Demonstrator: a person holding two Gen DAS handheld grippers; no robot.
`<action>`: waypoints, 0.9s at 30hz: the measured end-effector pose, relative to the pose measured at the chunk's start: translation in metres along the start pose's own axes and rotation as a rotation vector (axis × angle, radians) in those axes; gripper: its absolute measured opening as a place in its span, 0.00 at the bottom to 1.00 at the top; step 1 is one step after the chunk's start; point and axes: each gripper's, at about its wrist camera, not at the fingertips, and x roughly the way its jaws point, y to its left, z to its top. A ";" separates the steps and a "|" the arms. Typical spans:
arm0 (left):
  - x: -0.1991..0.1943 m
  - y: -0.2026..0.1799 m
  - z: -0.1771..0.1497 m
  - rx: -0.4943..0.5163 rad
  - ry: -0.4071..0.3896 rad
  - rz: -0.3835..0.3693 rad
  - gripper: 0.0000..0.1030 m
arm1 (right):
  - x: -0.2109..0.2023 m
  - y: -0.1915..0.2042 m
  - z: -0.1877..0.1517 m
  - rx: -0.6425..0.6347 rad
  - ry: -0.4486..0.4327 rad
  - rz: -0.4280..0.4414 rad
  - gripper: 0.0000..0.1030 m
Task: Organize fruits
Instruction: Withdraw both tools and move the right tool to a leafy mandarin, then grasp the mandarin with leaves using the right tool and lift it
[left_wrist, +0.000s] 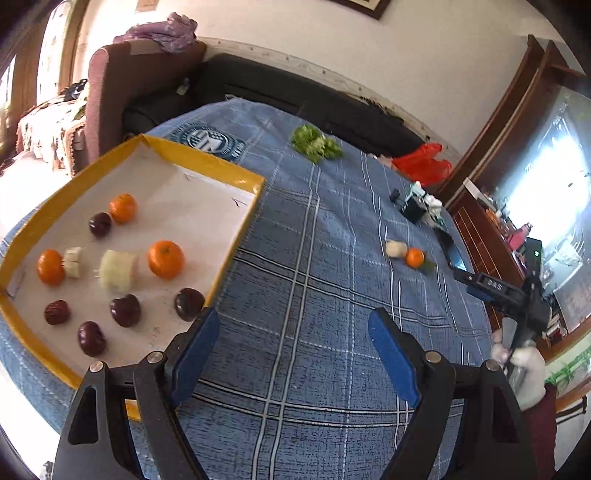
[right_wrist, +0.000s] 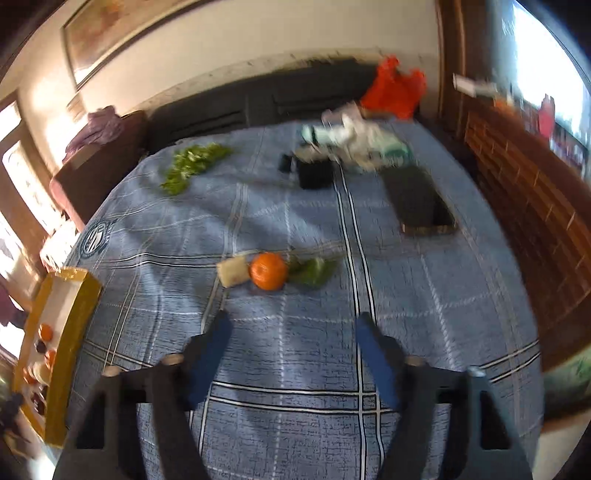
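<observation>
Orange mandarin (right_wrist: 268, 271) lies ahead of the right tool (right_wrist: 291, 325), whose jaws gape empty.

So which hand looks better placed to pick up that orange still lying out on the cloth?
Probably the right. Its hand-held gripper is open and empty, facing the orange just ahead. The left hand-held gripper, also open, sits by the yellow tray, farther from it.

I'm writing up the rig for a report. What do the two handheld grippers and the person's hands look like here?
Both the left gripper and the right gripper have matte black linkage frames with silver pivot bolts and flat blue pads lining the jaws. Seen from the left wrist, the right gripper carries a black body with a small white-lettered label. The hand on its handle wears a white glove above a dark red sleeve.
</observation>
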 end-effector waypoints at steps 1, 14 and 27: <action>0.003 -0.002 0.000 0.005 0.005 -0.004 0.80 | 0.012 -0.009 0.001 0.042 0.026 0.025 0.53; 0.031 -0.022 0.010 0.103 0.035 0.006 0.69 | 0.083 0.021 0.035 0.022 0.031 0.018 0.53; 0.036 -0.019 0.006 0.095 0.052 0.040 0.69 | 0.098 0.028 0.027 0.011 0.048 0.015 0.39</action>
